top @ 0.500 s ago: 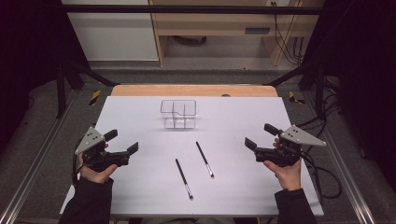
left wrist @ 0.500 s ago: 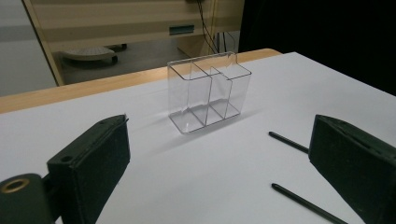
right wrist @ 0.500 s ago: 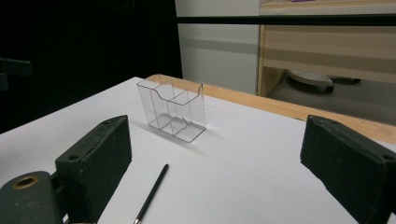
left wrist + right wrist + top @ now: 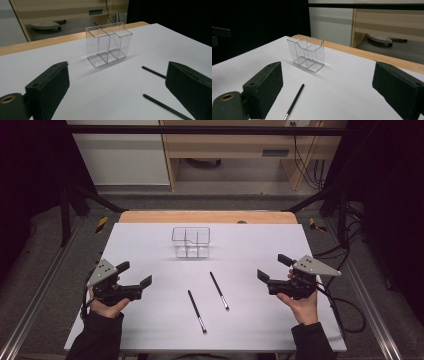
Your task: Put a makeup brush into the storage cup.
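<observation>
High view: two thin black brushes lie flat on the white table, both just on the person's side of the clear holder. Left brush sits nearer the person and slightly left of the holder's centre line; right brush sits closer to the holder, a little to its right. They are near each other, roughly parallel, not touching; each has its pale metal end pointing away from the holder.

Handling, as a judgement: slim, rigid, very light sticks, likely to roll or skid on the smooth sheet if nudged sideways. Best pinch would be across the shaft near mid-length, jaws square to it (the tips look like the delicate part, so avoid them).

Holder is transparent thin-walled plastic, upright, with several compartments, all empty; it probably tips easily if bumped.

Left gripper hovers well to the left of the holder and nearer the person, jaws spread wide with nothing between them. Right gripper hovers well to the holder's right, jaws likewise wide apart and empty. Neither touches a brush.
</observation>
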Demonstrator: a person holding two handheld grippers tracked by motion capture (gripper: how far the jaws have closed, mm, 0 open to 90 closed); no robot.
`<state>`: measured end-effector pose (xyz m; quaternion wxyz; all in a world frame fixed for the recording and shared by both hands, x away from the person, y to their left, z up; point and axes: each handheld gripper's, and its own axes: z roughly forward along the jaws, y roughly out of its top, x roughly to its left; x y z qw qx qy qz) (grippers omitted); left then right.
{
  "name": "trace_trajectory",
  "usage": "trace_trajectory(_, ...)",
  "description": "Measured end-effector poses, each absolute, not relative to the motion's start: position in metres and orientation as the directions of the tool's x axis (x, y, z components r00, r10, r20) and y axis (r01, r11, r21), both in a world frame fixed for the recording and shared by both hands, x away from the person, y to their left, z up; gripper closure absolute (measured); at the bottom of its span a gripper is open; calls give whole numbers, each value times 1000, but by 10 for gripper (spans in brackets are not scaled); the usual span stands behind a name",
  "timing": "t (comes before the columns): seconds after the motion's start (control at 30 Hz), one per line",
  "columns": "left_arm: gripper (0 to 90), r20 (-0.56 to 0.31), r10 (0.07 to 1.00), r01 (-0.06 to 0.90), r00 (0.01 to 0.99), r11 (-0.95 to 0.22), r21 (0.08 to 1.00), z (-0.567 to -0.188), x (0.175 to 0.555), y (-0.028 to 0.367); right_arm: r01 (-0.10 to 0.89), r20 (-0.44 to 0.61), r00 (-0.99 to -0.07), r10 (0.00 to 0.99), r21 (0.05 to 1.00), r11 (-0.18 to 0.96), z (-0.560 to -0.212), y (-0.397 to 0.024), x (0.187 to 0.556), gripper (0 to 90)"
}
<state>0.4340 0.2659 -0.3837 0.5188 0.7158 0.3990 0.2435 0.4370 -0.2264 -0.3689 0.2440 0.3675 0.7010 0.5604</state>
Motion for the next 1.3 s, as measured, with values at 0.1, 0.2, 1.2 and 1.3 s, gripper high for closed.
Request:
trace_trajectory(0.1, 49, -56, 821, 325, 568, -162, 932, -386, 434, 263, 251, 58, -614, 787, 960, 124, -371, -221, 438, 103)
trace_trajectory(0.2, 49, -57, 819, 325, 571, -162, 932, -387, 434, 262, 261, 64, -620, 782, 957, 129, -373, -214, 439, 112)
trace_trajectory(1.2, 51, -46, 813, 335, 580, -187, 924, -391, 437, 259, 355, 19, -674, 739, 885, 301, -395, -136, 459, 203)
trace_trajectory(1.3, 51, -41, 812, 335, 582, -193, 922, -391, 437, 259, 373, 5, -684, 730, 862, 343, -406, -123, 463, 218)
